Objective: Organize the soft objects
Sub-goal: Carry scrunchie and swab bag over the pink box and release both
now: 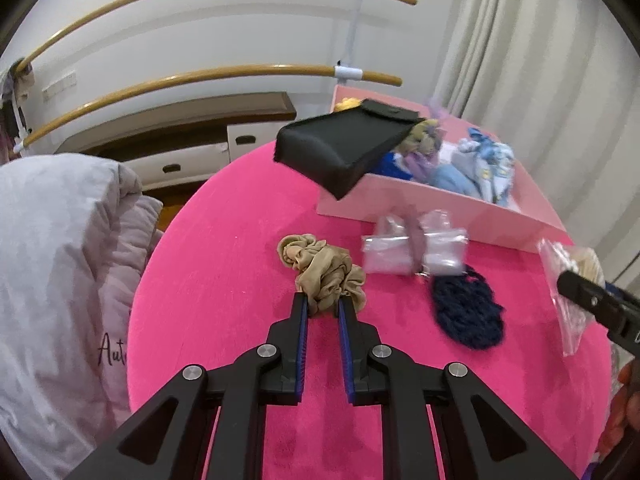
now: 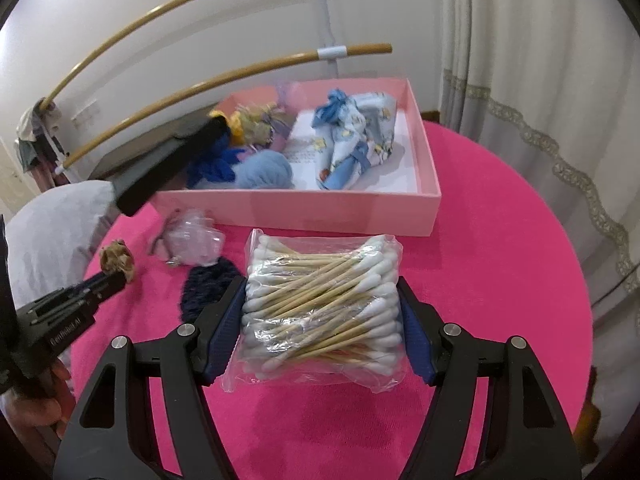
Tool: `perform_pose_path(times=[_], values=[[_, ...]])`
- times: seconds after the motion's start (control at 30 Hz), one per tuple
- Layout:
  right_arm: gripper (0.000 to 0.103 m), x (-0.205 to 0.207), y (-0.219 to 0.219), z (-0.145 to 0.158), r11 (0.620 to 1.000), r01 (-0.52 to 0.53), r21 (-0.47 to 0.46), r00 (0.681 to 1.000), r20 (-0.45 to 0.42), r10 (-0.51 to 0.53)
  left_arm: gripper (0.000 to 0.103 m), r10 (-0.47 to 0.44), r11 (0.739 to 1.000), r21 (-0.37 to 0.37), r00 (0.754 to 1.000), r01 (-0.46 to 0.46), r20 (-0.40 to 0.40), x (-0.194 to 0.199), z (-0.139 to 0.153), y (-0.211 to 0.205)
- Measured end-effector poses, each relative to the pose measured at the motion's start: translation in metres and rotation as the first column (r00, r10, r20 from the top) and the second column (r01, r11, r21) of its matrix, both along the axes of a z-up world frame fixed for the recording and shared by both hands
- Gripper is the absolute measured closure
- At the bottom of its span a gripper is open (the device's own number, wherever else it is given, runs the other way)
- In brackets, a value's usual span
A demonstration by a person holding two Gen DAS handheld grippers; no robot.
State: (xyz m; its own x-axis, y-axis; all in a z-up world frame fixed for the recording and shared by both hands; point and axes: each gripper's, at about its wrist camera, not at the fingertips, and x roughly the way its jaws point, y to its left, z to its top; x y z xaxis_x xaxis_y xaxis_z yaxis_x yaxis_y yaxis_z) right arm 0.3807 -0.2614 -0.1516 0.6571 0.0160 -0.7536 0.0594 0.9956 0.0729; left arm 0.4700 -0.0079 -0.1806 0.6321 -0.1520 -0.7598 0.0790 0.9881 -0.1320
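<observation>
We take the pink box as our landmark, at the far side of the round pink table. Far left of it, beside the table, we see a grey quilted garment. A black pouch leans over the box's left end. In front of the box's left part, our left gripper has its jaws pressed together on the edge of the beige scrunchie. Right of that, just before the box's front wall, lies a clear plastic packet, with a dark blue knitted piece nearer to us. Further right, in front of the box's middle, our right gripper pinches the bag of cotton swabs by both sides. Inside the box we see blue yarn, a doll and printed blue cloth.
</observation>
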Motion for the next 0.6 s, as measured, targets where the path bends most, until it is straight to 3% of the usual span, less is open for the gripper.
perform_pose_path(times=[0.33,0.6], values=[[0.036,-0.029,0.009,0.038,1.0,-0.024,0.014,0.996,0.085,0.023,0.092,-0.033,0.999,0.038,0.994,0.03,0.107,-0.069,0.07,-0.02],[0.036,-0.044,0.012,0.058,0.999,-0.039,0.014,0.992,0.125,0.037,0.092,-0.05,0.998,0.045,0.986,0.043,0.159,-0.098,0.11,-0.028]])
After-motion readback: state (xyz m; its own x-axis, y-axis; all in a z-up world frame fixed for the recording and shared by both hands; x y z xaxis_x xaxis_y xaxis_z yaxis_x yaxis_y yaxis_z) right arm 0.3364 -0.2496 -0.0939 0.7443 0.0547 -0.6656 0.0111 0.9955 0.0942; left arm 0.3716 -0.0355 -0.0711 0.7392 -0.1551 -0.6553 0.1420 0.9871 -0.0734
